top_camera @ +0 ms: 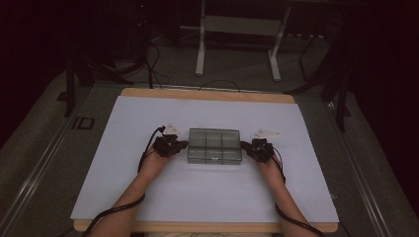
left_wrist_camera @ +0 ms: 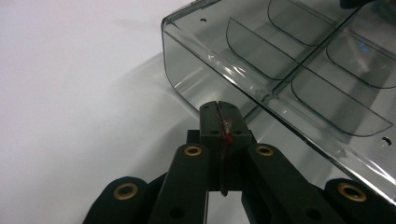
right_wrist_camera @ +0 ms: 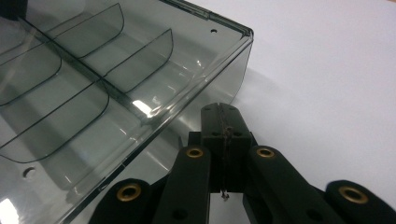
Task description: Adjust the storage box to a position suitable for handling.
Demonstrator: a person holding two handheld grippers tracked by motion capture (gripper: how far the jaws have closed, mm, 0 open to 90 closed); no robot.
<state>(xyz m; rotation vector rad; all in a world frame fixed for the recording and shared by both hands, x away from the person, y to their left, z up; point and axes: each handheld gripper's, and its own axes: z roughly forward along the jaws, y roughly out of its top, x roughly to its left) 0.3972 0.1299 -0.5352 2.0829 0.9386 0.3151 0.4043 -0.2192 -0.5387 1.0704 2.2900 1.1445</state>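
Observation:
A clear smoky plastic organiser box (top_camera: 214,145) with curved dividers lies in the middle of the white sheet. My left gripper (top_camera: 184,144) is at the box's left end wall and my right gripper (top_camera: 244,145) is at its right end wall, both pointing inward. In the left gripper view the black jaws (left_wrist_camera: 218,105) are pressed together, with the tip just short of the box's (left_wrist_camera: 280,70) side wall. The right gripper view is similar: the jaws (right_wrist_camera: 219,106) are shut, next to the box's (right_wrist_camera: 93,93) corner wall. I see nothing between either pair of jaws.
The white sheet (top_camera: 148,187) covers a wooden tabletop (top_camera: 207,94). Cables trail from both grippers toward the front edge. Behind the table, a white metal stand (top_camera: 200,49) rests on a dark floor with loose cables.

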